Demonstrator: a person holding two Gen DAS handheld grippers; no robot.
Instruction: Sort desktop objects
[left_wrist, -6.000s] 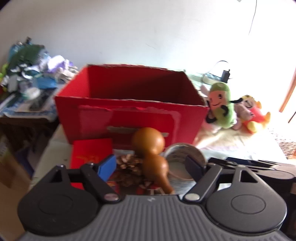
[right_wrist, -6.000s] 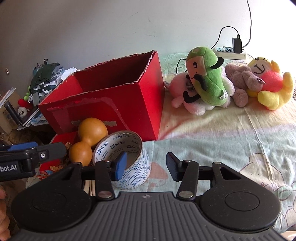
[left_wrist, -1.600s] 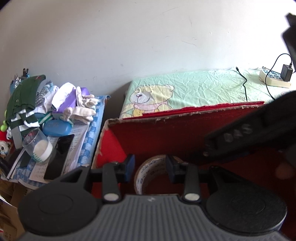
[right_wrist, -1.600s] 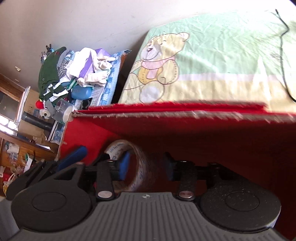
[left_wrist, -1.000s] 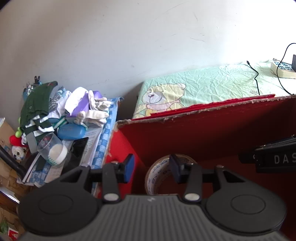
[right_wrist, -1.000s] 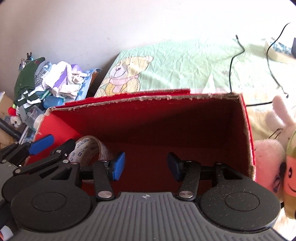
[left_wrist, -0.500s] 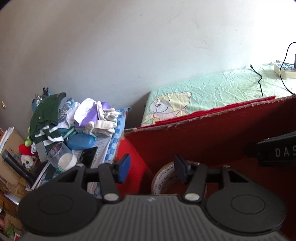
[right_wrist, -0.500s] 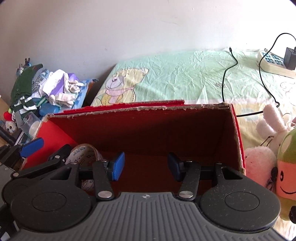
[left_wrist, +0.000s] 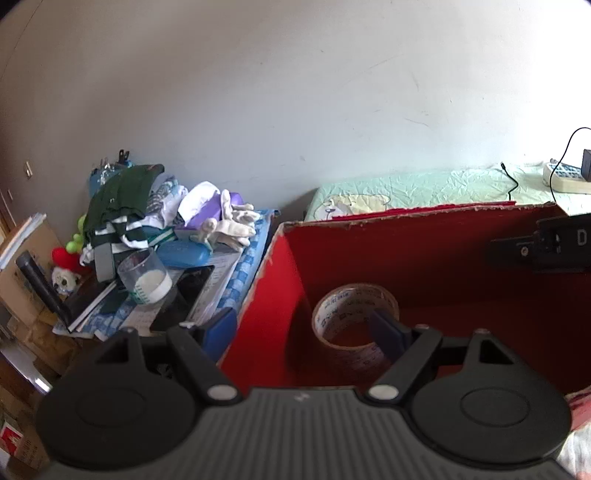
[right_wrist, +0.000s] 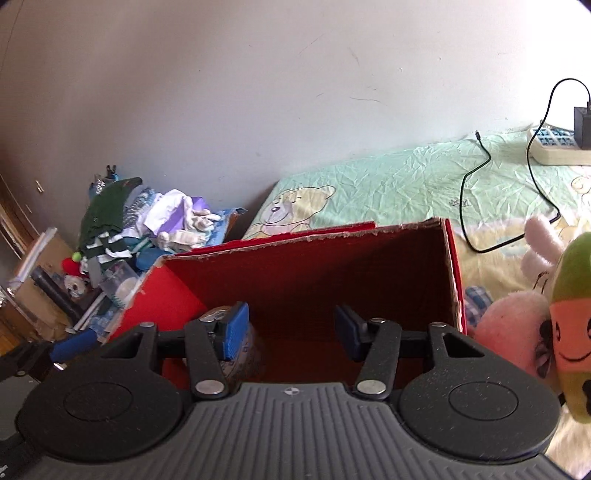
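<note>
Tape roll (left_wrist: 355, 325) was seen upright inside the red box (left_wrist: 424, 254); left gripper (left_wrist: 303, 328), jaws just opening, stood wide and empty; right gripper (right_wrist: 291, 328) likewise empty.

A roll of tape (left_wrist: 356, 325) stands on edge inside the box (left_wrist: 424, 254), near its left wall. Left of the box, a side table (left_wrist: 243, 266) carries a heap of clothes (left_wrist: 125, 206), gloves (left_wrist: 232, 221) and a cup (left_wrist: 146, 277). Behind the box lies a bedsheet (right_wrist: 388, 192); plush toys (right_wrist: 535, 314) sit to the right.
</note>
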